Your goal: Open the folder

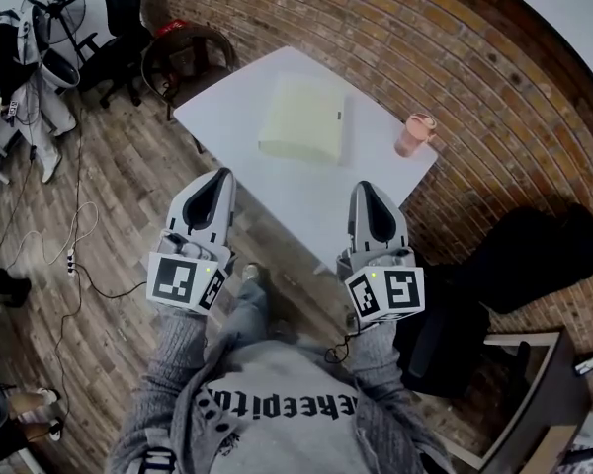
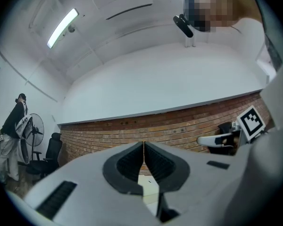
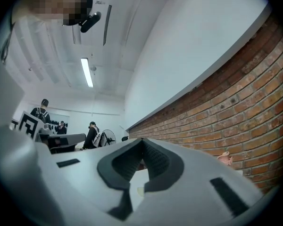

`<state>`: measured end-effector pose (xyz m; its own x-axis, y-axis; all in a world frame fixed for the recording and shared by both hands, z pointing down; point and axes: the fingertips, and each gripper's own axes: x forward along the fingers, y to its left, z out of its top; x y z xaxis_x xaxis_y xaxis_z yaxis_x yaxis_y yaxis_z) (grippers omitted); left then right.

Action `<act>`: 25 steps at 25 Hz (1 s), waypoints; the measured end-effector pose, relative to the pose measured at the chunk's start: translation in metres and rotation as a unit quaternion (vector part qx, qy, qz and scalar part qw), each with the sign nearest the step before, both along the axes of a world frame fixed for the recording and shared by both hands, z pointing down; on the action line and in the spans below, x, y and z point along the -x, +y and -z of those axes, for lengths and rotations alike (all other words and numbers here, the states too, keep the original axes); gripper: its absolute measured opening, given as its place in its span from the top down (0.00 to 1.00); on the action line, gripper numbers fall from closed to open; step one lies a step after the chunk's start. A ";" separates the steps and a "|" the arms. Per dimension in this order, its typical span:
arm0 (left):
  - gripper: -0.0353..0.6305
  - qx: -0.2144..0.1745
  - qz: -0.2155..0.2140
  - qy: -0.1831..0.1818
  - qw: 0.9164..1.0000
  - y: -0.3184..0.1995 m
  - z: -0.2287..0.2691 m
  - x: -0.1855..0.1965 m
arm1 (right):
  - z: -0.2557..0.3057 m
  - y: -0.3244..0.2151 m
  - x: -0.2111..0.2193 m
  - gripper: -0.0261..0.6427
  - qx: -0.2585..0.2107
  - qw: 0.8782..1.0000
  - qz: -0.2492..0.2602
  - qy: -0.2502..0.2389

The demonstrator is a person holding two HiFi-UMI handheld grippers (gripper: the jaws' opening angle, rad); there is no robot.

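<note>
A pale yellow folder [image 1: 303, 119] lies shut and flat on the white table [image 1: 277, 191], toward its far side. My left gripper [image 1: 220, 178] is held over the table's near left edge, its jaws shut with nothing between them. At the near right edge my right gripper [image 1: 366, 192] also has its jaws together and empty. Both are well short of the folder. A strip of the folder [image 2: 148, 182] shows below the tips in the left gripper view; the right gripper view shows the jaws [image 3: 142, 142] meeting.
A pink cup [image 1: 413, 134] stands on the table's right corner, also seen as the cup [image 3: 225, 157] in the right gripper view. A brick wall [image 1: 455, 57] runs behind. A chair [image 1: 183, 62], a fan [image 1: 54, 3] and people [image 1: 25, 77] are at the left; a cable [image 1: 74, 255] lies on the floor.
</note>
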<state>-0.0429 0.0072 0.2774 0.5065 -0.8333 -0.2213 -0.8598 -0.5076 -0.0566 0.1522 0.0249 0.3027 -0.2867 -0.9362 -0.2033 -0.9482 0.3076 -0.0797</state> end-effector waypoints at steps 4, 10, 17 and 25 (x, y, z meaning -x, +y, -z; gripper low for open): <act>0.93 0.000 -0.007 0.004 1.000 -0.025 -0.002 -0.005 | 0.001 -0.023 -0.005 0.95 0.002 1.000 -0.007 0.004; 0.93 0.001 -0.013 0.009 1.000 -0.070 -0.007 -0.001 | 0.001 -0.068 -0.001 0.95 0.000 1.000 -0.012 0.006; 0.93 0.000 -0.018 0.010 1.000 -0.137 -0.005 0.007 | 0.004 -0.134 0.008 0.95 0.000 1.000 -0.015 0.006; 0.93 0.012 -0.043 0.007 0.999 -0.204 -0.013 0.009 | -0.003 -0.193 0.012 0.95 0.015 0.999 -0.037 0.011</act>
<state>-0.0517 -0.1969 0.2900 0.5737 -0.7918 -0.2094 -0.8134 -0.5808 -0.0322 0.1401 -0.1676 0.3062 -0.2201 -0.9608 -0.1687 -0.9699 0.2339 -0.0670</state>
